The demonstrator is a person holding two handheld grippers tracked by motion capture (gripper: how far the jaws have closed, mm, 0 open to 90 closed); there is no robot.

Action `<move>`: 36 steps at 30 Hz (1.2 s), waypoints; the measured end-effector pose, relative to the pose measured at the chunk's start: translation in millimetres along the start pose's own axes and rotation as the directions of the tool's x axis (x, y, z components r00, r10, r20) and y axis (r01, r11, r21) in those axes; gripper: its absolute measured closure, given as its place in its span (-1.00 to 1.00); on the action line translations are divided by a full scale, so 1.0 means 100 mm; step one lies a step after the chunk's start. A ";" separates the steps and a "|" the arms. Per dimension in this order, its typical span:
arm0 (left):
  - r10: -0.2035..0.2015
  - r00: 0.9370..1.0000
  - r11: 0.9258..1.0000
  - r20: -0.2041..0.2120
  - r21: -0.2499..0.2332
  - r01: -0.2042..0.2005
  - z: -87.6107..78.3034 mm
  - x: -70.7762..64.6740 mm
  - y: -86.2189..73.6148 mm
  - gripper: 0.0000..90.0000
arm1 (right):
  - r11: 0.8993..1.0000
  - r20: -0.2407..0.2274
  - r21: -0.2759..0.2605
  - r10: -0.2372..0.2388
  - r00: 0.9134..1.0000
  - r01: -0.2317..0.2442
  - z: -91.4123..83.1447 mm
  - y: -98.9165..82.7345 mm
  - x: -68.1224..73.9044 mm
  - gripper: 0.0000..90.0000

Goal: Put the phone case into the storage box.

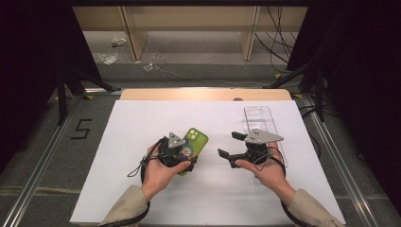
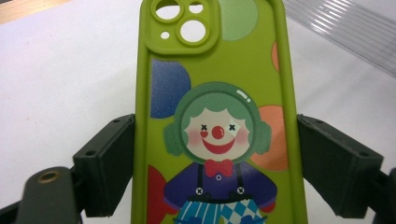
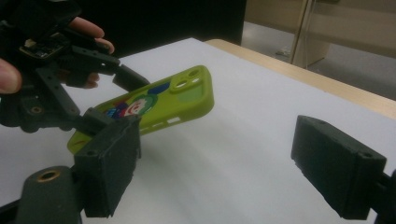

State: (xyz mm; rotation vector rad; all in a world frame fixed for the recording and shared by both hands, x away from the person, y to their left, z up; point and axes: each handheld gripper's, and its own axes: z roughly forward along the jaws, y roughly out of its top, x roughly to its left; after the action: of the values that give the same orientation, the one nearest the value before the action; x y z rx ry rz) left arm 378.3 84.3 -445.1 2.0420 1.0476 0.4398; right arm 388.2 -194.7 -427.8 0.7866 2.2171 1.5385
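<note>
Clearly, the left gripper [image 1: 185, 158] has its fingers [image 2: 109, 163] clamped on the sides of a green clown-print phone case [image 1: 193, 144], lifted above the desk [image 1: 142, 118]. Right of the case, the right gripper [image 1: 230, 145] gapes wide, empty. Behind it lies a clear plastic tray [image 1: 259, 119]. Left of the desk, "5" marks the floor [image 1: 47, 137].

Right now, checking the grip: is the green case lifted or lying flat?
Lifted: the green case tilts above the sheet, clamped by the left gripper.

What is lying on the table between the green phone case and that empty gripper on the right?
Nothing: between the green phone case and the right gripper there is only bare white table, plain in the high view and the right gripper view.
</note>
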 end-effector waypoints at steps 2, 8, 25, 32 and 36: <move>0.002 1.000 1.000 0.002 0.000 -0.002 0.00 -0.01 0.00 -0.64 | 1.000 0.001 -0.001 0.005 1.000 -0.005 0.02 0.01 -0.01 -0.62; 0.008 1.000 1.000 0.007 -0.008 -0.008 -0.01 -0.05 -0.01 -0.64 | 1.000 0.002 -0.003 0.009 1.000 -0.009 0.08 0.06 -0.03 -0.62; 0.023 1.000 1.000 0.012 -0.012 -0.022 -0.01 -0.10 -0.02 -0.64 | 1.000 -0.009 0.013 0.019 1.000 -0.019 0.26 0.12 -0.02 -0.62; 0.026 1.000 1.000 0.013 -0.015 -0.026 -0.01 -0.12 -0.02 -0.64 | 0.999 -0.010 0.013 0.031 0.999 -0.031 0.31 0.13 -0.03 -0.62; 0.026 1.000 0.999 0.014 -0.020 -0.026 -0.01 -0.13 -0.02 -0.64 | 0.999 -0.011 0.013 0.032 0.999 -0.032 0.33 0.14 -0.03 -0.62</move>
State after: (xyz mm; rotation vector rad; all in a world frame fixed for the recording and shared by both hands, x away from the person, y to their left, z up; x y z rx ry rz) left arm 368.7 75.5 -445.3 2.0402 1.0051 0.4463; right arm 412.5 -167.9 -426.6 0.8229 2.2352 1.5482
